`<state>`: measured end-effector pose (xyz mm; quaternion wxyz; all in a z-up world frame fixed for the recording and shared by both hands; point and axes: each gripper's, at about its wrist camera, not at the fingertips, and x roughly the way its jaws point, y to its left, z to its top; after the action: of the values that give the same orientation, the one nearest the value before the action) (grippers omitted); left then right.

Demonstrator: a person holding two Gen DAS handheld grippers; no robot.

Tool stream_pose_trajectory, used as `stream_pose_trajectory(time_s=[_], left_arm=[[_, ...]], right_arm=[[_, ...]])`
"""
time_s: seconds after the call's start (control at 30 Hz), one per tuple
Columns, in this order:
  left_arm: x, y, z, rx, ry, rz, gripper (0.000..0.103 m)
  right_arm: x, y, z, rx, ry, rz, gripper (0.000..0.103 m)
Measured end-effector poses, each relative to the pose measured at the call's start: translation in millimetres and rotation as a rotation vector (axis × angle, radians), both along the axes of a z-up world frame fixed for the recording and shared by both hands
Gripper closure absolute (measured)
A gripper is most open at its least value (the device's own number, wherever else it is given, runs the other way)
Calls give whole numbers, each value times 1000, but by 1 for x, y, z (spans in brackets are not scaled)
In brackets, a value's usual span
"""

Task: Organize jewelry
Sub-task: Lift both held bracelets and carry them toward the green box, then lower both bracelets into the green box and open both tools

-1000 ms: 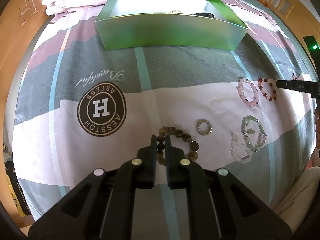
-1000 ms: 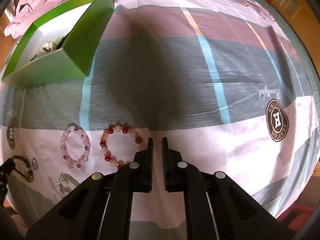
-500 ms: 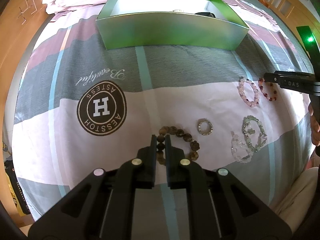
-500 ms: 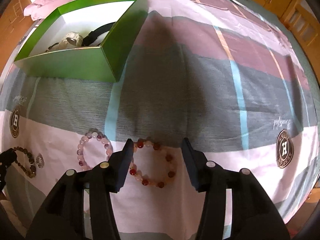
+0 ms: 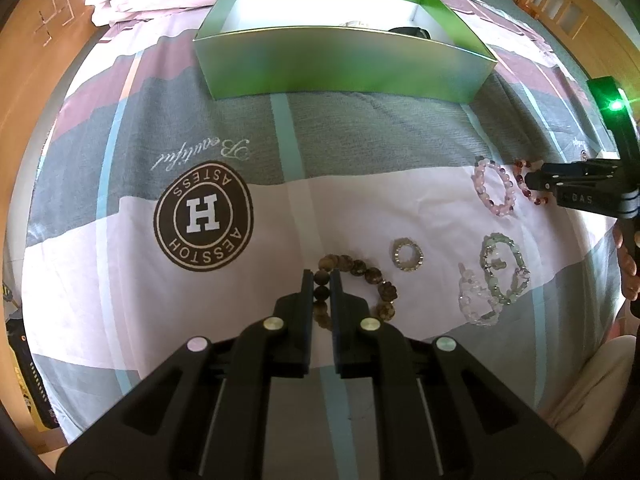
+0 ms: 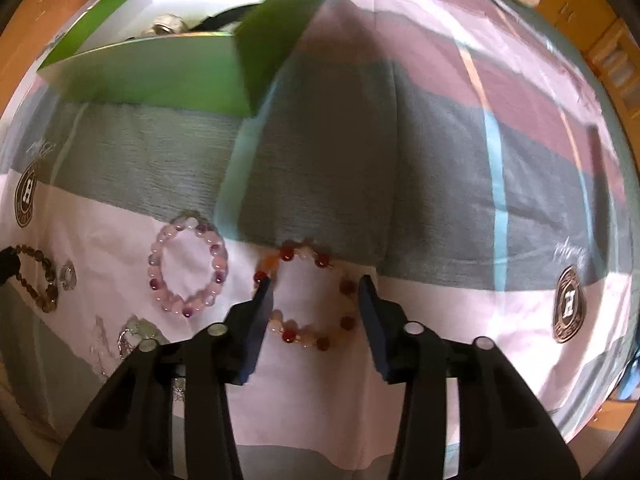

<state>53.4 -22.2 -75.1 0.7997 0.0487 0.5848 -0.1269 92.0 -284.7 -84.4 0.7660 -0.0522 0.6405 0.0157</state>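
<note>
A bed (image 5: pixel 120 292) covered by a striped grey, pink and white sheet with round logo prints was seen. A green box (image 5: pixel 340 60) was set at twelve o'clock. A brown bracelet (image 5: pixel 360 276) was laid near the centre, a small ring (image 5: pixel 407 255) just beside it at three o'clock, and pink (image 5: pixel 494 192), red (image 6: pixel 308 300) and green (image 5: pixel 504 268) bracelets farther toward three o'clock.

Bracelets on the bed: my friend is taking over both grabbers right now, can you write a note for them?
Left gripper: shut on the brown bracelet, still lying on the bedspread.
Right gripper: jaws closing around the red bracelet, not yet pinching it.
Pink bracelet, small ring and green and clear bracelets lie loose.
Done: green box already holds a couple of items.
Left: box everything else.
</note>
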Motion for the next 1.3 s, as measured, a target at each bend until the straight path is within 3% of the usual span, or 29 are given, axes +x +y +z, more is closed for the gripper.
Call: stream_pose_trajectory(time_s=[0.1,0.3,0.37,0.4,0.7,0.83,0.97,1.13,1.3], left_arm=[[0,0,0,-1,1,-1,96],[0,0,-2,5,7,7,96],[0,0,-3,2,11,8,96],[0,-1,-3,-3,14,5,96],[-1,2,8,-35,-14,16,96],[0,8,19,-63,-49,39,96],[0,14,33,-82,-107,73,96],[14,20,51,-65,-147,101,96],[28,13,76,-60,-204,87,96]], right_arm=[[-1,-3,-5,-18,10,2,74],[1,-1,-12,-31,6,20,78],[2,-1,-12,-29,-3,4,93],[1,-5,-12,-17,-3,-25,96],[-4,-23,8,27,-59,-154,96],[-11,-21,41,47,-176,-169,96],[-17,-18,69,7,-333,-159,96],[-10,-20,90,41,-417,-152,96],[-1,-4,92,74,-440,-145,96]])
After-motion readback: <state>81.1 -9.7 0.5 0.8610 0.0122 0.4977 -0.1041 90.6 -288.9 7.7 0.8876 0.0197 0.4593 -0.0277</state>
